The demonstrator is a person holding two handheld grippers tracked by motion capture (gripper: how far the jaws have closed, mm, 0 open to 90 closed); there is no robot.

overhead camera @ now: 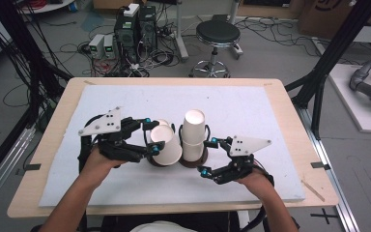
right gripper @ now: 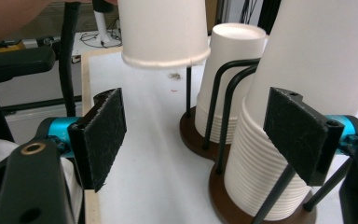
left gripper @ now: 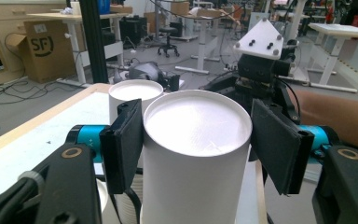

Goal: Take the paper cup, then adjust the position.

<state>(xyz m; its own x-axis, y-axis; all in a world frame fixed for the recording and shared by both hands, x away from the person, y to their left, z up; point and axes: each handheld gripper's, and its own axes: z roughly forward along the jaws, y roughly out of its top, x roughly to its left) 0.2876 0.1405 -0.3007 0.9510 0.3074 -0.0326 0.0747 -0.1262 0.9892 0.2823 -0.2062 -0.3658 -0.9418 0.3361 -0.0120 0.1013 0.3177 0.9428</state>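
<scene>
My left gripper (overhead camera: 156, 135) (left gripper: 196, 144) is shut on an upside-down white paper cup (overhead camera: 167, 145) (left gripper: 193, 154), one pad on each side. The right gripper view shows that cup (right gripper: 163, 32) hanging in the air above the board. Just right of it, a tall stack of inverted cups (overhead camera: 193, 128) (right gripper: 298, 93) stands in a brown wire-post holder (overhead camera: 193, 163) (right gripper: 196, 135). A second stack (overhead camera: 163, 123) (left gripper: 135, 91) (right gripper: 233, 70) stands behind. My right gripper (overhead camera: 206, 155) (right gripper: 203, 137) is open, its far pad beside the near stack's lower part.
A white foam board (overhead camera: 251, 106) covers the wooden table (overhead camera: 290, 101). Beyond the far edge stand a black stool (overhead camera: 217, 34) and computer boxes (overhead camera: 135, 26) among floor cables. Black frame posts (overhead camera: 328, 53) rise at the right.
</scene>
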